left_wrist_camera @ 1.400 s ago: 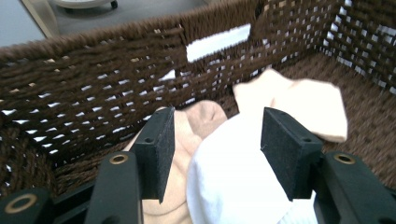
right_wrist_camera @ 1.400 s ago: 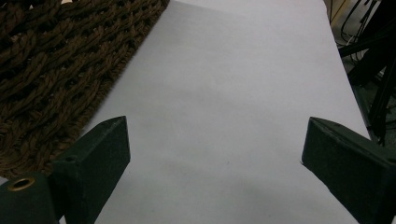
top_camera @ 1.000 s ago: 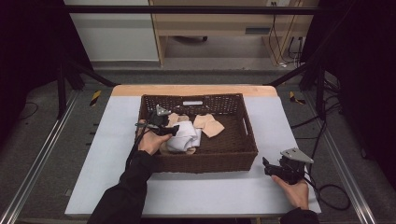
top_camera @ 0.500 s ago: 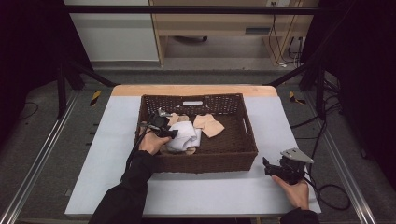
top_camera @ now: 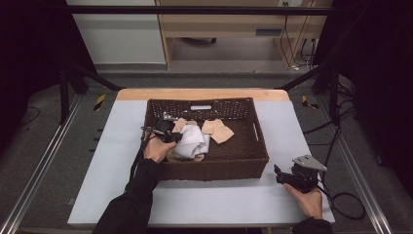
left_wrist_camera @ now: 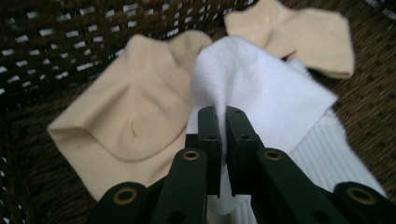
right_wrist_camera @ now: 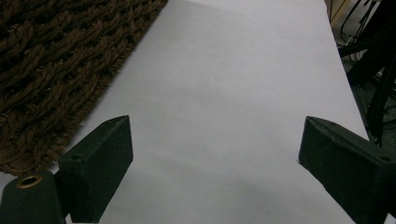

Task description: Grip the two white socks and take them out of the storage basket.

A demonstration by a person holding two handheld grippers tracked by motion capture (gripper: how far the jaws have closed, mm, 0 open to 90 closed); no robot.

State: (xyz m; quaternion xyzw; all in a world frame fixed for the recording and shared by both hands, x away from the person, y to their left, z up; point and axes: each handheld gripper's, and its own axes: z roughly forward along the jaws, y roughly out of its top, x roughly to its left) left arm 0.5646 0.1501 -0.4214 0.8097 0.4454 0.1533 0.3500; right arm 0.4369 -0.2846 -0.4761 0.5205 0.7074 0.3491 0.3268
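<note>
- From the high view we see a brown wicker basket [top_camera: 209, 168] standing mid-table, nearer the far edge, with our left gripper [top_camera: 168, 134] reaching into its left half.
- The left gripper view brings us close: the jaws have just been closing and are now pressed together on a raised fold of the white sock [left_wrist_camera: 261, 88], which lies in the left half of the basket.
- That view also separates two beige socks: one [left_wrist_camera: 135, 116] lies just beside the white sock, partly under it, against the basket's woven wall; the other [left_wrist_camera: 303, 37] lies beyond it.
- In the high view our right gripper [top_camera: 287, 176] rests on the table near the basket's near right corner.
- The right gripper view shows its jaws spread wide with nothing between them, over the bare white table [right_wrist_camera: 233, 93], the basket's outer wall at the left.
</note>
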